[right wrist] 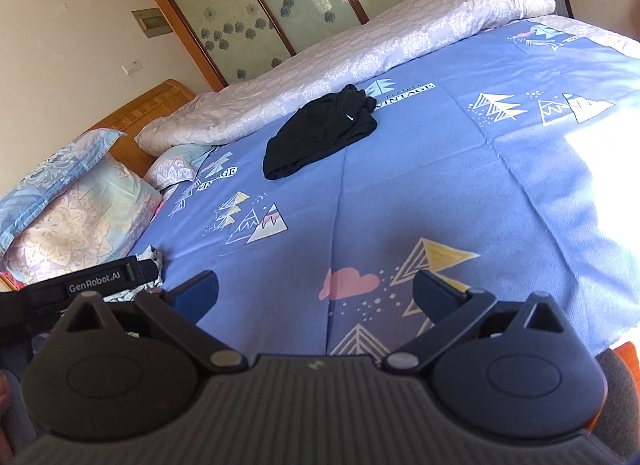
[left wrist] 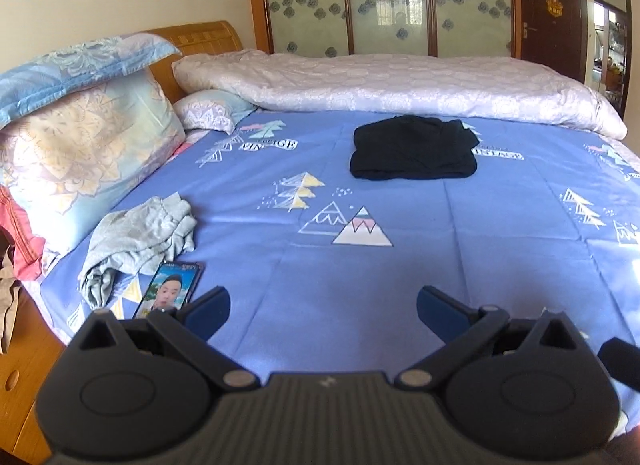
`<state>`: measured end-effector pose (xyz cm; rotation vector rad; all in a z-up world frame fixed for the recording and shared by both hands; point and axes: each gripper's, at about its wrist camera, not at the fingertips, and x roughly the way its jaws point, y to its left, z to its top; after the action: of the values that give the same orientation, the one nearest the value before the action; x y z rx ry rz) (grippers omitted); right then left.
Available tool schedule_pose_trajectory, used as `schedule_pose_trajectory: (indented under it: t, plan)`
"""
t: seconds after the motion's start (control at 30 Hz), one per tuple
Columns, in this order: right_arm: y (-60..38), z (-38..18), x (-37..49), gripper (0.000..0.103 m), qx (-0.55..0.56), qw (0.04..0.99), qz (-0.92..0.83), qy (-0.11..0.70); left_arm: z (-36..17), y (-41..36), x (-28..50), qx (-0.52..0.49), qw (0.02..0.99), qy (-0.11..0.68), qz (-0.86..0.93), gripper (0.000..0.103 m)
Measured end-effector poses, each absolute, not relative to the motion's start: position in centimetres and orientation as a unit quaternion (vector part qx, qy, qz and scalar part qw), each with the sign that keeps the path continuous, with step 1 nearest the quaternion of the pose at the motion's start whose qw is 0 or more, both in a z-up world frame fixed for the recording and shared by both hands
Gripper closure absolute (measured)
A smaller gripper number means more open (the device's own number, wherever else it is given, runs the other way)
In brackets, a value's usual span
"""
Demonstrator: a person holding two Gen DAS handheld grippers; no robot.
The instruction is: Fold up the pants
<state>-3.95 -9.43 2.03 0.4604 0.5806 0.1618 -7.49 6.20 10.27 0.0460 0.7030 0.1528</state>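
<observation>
While both tools hang low at the bottom of each frame, well apart from the cloth, best treated as a moment for checking the work or lining up a fresh reach. Left two-finger black gripper point(left wrist: 323, 305): fingers spread wide, nothing between them. Right two-finger black gripper point(right wrist: 316, 291): likewise released and empty. Black soft pants point(left wrist: 414, 148), lying in a compact, roughly rectangular bundle at upper centre of the left view, upper middle of the right view point(right wrist: 320, 133), on the blue printed bedsheet point(left wrist: 360, 285), just below the rolled pale quilt point(left wrist: 400, 85). Appear already folded, though the top edge looks rumpled. If tidying is wanted: approach level, pinch only the loose upper layer, smooth outward. Worth steering clear of the crumpled grey garment point(left wrist: 140, 237) and the lit phone point(left wrist: 170, 289) at lower left.
</observation>
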Motion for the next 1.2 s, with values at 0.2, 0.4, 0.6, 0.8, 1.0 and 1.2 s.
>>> schedule_pose_trajectory:
  t: [0.2,0.4,0.6,0.8,1.0,1.2]
  plan:
    - [-9.1,2.1,-4.1,0.000,0.214,0.933,0.079,0.278,9.7,6.2,-7.5,0.026,0.934,0.346,0.082,0.000]
    - [-9.0,1.9,-4.1,0.000,0.210,0.934,0.078,0.279,9.8,5.8,-7.9,0.038,0.939,0.329,0.086,0.000]
    - [-9.2,1.5,-3.9,0.000,0.218,0.930,0.075,0.288,9.3,5.2,-7.7,0.064,0.935,0.336,0.097,0.000]
    - [-9.3,1.2,-3.8,0.000,0.224,0.926,0.073,0.295,8.2,5.1,-7.2,0.064,0.926,0.361,0.085,0.000]
    - [-9.5,0.8,-3.6,0.000,0.230,0.921,0.071,0.305,7.1,5.2,-6.8,0.057,0.916,0.389,0.080,0.000]
    - [-9.6,0.5,-3.4,0.000,0.234,0.917,0.072,0.314,6.0,5.3,-6.4,0.057,0.905,0.412,0.083,0.000]
